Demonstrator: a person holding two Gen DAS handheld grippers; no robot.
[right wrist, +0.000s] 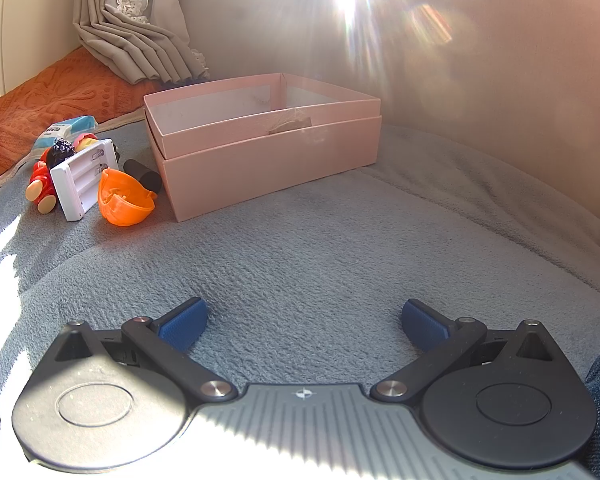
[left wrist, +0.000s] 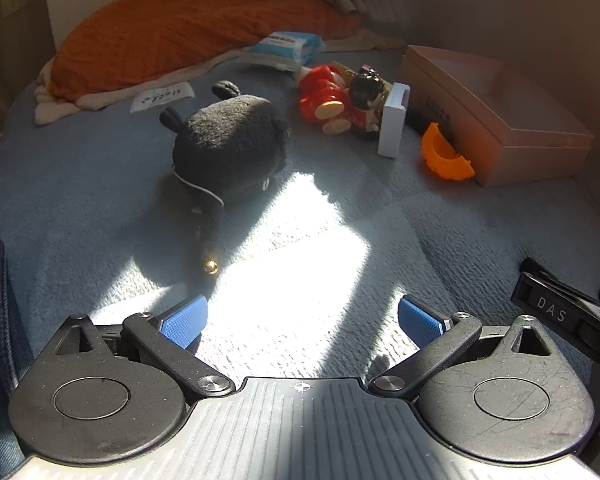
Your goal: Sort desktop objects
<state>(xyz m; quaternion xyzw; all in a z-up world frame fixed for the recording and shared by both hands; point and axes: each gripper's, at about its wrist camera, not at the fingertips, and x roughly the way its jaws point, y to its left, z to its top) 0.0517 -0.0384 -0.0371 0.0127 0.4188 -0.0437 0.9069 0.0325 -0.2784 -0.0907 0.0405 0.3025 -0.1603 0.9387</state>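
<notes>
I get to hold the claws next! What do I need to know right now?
Left claw: open, empty.
Right claw: open, empty.
Pink box: on the grey blanket, looks almost empty.
Beside the box: orange helmet, white battery holder, red figure, black cylinder, blue packet.
Black plush lies apart, nearest the left claw.
Done: nothing visibly sorted. Left: everything.

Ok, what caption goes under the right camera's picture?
Open right gripper faces a pink box, toys heaped left of it on a grey blanket.
</notes>
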